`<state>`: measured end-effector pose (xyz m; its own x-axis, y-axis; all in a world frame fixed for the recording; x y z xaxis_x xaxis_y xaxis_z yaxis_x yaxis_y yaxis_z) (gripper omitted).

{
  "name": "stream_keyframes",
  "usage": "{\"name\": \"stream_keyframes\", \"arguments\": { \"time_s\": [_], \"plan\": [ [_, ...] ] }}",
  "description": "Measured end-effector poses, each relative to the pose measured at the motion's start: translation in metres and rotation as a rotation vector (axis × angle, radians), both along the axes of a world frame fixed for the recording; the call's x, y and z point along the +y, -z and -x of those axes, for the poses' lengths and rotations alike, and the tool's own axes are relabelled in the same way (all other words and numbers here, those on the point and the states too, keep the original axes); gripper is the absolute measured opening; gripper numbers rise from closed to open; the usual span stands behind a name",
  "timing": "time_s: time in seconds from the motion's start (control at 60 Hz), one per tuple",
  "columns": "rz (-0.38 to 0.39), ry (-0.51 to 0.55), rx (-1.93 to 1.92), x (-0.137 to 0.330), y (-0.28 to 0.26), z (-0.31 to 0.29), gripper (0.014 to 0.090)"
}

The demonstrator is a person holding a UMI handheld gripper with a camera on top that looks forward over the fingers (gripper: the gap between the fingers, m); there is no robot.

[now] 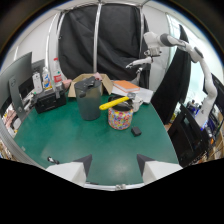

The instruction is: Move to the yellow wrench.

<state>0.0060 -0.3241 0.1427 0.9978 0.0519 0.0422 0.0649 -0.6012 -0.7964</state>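
The wrench (pixel 114 103) is not yet reached, so nearly all of the approach is judged left. The jaws are held open and empty above the near tabletop (pixel 65 135). Well beyond them, the wrench is seen lying across a colourful cup (pixel 120 117), beside a dark bin (pixel 89 101).

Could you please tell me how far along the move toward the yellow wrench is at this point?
Early on, it seems. Done: the gripper faces the green table, with the yellow wrench roughly ahead. In hand: nothing; the fingers are open and empty, near the table's front edge. Left: closing the whole stretch of table to the wrench, which lies atop the colourful jar beside the dark grey bin.
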Motion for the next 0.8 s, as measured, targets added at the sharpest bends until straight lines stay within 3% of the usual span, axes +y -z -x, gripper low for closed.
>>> {"name": "stream_keyframes", "arguments": {
  "time_s": [0.233, 0.6, 0.8],
  "plan": [
    [0.006, -0.007, -0.004, 0.02, 0.003, -0.027, 0.0856],
    [-0.017, -0.03, 0.024, 0.125, 0.021, -0.039, 0.0856],
    [-0.008, -0.042, 0.035, 0.157, 0.041, -0.036, 0.0857]
  ]
}}
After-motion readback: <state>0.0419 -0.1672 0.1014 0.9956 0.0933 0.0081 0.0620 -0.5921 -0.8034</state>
